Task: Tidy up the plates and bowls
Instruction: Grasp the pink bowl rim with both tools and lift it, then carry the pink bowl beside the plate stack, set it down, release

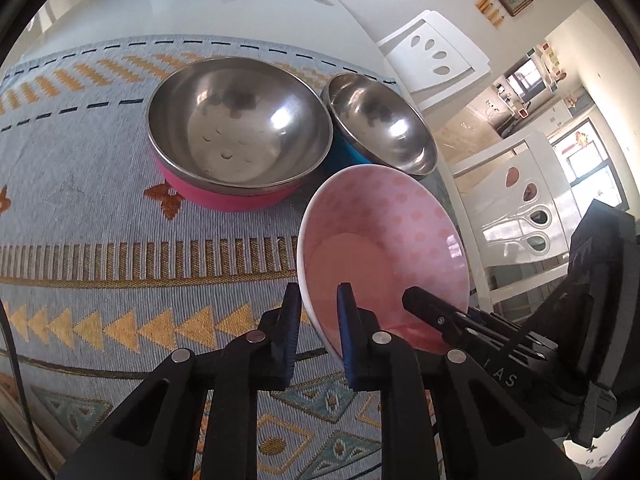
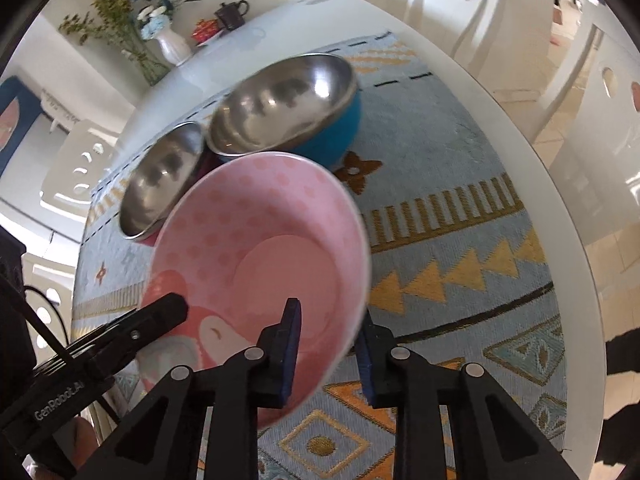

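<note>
Currently, the left hand-held gripper [image 1: 319, 304] and the right hand-held gripper [image 2: 330, 318] are both gripping the rim of the pink bowl [image 1: 384, 248], each with one finger inside the wall and one outside. The bowl is tilting above the patterned cloth [image 1: 100, 208], near the surface's right edge [image 2: 560, 208]. Beyond it, the magenta steel bowl [image 1: 240, 128] and blue steel bowl [image 1: 380, 124] are sitting just beside each other.
</note>
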A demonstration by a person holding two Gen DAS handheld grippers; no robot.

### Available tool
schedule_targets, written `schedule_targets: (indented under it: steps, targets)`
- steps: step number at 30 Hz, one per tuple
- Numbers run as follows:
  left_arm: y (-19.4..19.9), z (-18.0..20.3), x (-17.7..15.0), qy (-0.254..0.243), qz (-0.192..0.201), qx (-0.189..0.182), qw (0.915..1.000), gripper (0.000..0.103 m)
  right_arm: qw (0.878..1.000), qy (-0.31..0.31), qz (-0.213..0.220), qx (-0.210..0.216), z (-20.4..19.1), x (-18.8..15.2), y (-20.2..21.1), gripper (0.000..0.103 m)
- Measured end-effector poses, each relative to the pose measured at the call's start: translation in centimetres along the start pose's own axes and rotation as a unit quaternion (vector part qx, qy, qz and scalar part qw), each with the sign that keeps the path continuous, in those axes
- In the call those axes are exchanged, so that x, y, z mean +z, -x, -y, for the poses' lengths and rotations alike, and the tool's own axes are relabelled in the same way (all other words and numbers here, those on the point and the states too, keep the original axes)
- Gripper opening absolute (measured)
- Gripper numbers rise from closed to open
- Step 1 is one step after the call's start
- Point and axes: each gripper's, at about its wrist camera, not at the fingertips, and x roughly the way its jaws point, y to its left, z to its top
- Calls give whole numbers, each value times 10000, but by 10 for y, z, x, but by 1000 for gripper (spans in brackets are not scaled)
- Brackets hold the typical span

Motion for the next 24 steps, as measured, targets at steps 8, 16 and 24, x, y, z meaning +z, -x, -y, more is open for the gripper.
schedule_targets:
  steps: [8,16,24]
  targets:
    - [7,0,-5,-44,48,-23,10000,15,9999,83,21,79,-2,-8,4,24]
    - [26,2,-12,-138,165,26,9998,15,9994,185,-41,273,-4,-16,12,24]
    - [67,0,-23,-189,403,316,9985,15,9974,464,-105,545,-29,-23,30,24]
